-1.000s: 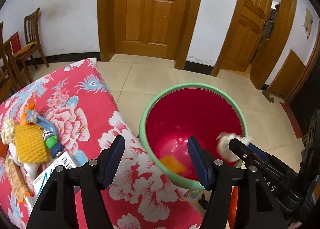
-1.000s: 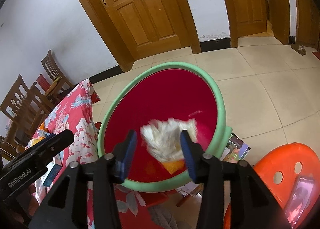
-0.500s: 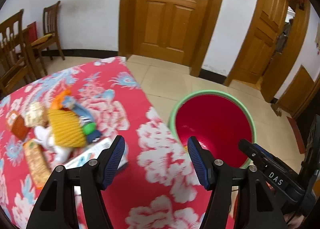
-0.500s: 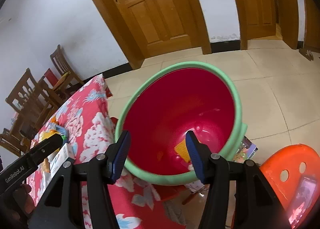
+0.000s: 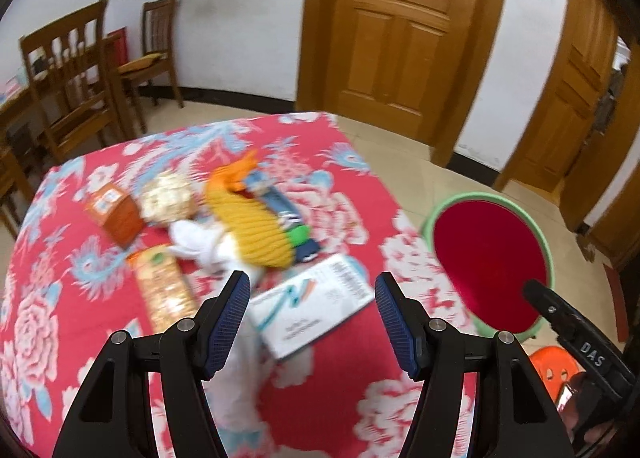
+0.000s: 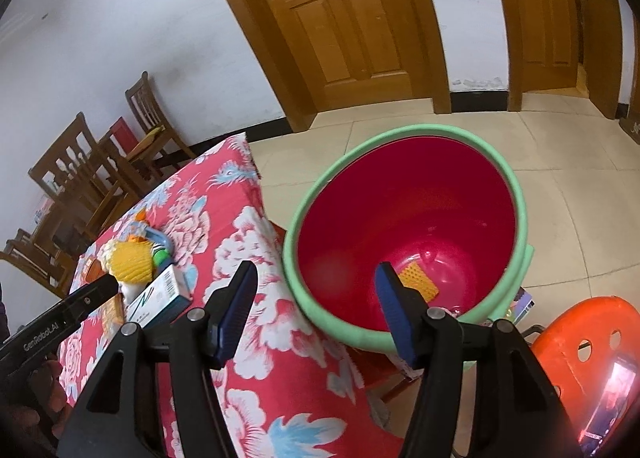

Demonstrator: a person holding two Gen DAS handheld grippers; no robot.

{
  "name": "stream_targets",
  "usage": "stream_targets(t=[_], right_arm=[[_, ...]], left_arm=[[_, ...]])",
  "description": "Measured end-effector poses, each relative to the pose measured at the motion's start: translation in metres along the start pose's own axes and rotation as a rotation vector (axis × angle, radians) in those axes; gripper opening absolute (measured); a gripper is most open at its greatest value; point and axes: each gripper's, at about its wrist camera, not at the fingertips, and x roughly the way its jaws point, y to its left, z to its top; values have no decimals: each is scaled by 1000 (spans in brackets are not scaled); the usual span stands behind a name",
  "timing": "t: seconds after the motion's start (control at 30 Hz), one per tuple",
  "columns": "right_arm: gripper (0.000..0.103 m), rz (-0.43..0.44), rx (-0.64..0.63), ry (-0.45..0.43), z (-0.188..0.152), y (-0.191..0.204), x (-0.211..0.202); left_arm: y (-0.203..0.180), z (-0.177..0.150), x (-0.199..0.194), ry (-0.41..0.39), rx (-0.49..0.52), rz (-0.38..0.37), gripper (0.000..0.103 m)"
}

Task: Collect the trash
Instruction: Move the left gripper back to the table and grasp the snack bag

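While the right gripper [image 6: 314, 308] hangs over the bin [image 6: 520, 193], jaws opening and empty, the left gripper [image 5: 312, 316] sits wide apart, empty, nearest the white box [image 5: 310, 314] lying just ahead on the table [image 5: 344, 390], long side across the jaws.

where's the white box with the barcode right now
In the left wrist view the white box lies on the floral tablecloth at centre, just beyond the open left tongs, near the yellow knitted thing.

Even, soft daylight; strong fisheye curvature with dark corners; motion blur seen in the left-wrist view.
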Motion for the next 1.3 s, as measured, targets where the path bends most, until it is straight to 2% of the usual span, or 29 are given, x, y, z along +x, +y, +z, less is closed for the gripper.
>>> stream_targets(t=[0.5,0.77,1.07,1.17,1.3], right_arm=[[65,19,-36,36,-9,21,8],[65,16,-61,60,-14,32,15],[65,18,-82,82,-15,42,21],[65,22,-91,88,-16,46,22],[65,30,-105,91,-18,54,21]], left_arm=[[77,-10,13,30,-149,144,67],[97,-14,37,73,-181,175,67],[101,-18,56,103,-187,162,66],[101,-17,57,100,-182,165,63],[104,-18,55,84,-186,158,49]])
